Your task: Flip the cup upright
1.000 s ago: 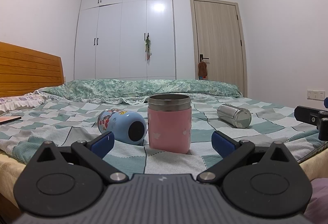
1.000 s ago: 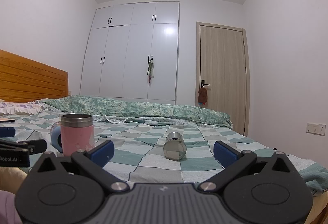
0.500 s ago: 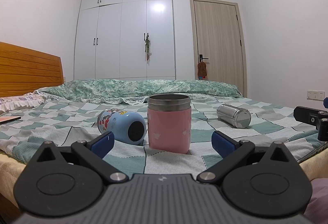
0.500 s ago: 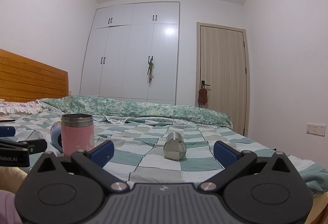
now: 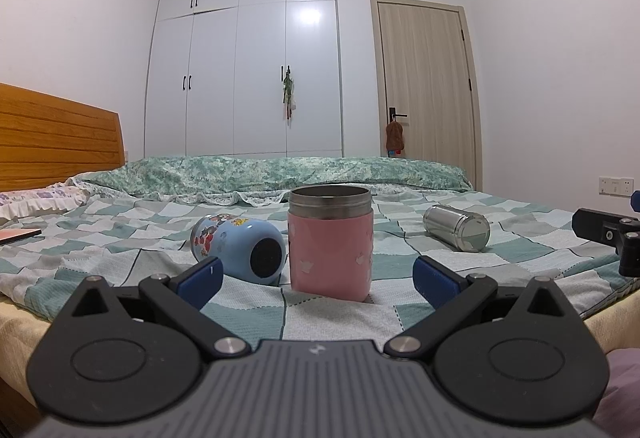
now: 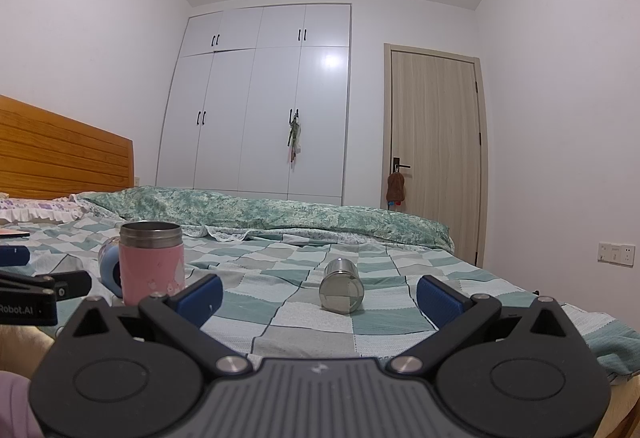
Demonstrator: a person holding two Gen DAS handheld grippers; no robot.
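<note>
A pink cup with a steel rim [image 5: 330, 242] stands upright on the checked bed cover, straight ahead of my open, empty left gripper [image 5: 318, 281]. A light blue cup with cartoon pictures [image 5: 239, 245] lies on its side just left of it, base toward me. A small steel cup [image 5: 458, 228] lies on its side to the right. In the right wrist view the steel cup [image 6: 342, 286] lies ahead of my open, empty right gripper [image 6: 319, 297], with the pink cup [image 6: 152, 262] at the left and the blue cup [image 6: 109, 265] half hidden behind it.
The bed [image 5: 120, 238] has a wooden headboard [image 5: 56, 141] at the left and a rolled green quilt [image 5: 280, 173] along the far side. A white wardrobe [image 5: 244, 69] and a door [image 5: 426, 89] stand behind. The bed's near edge runs just under both grippers.
</note>
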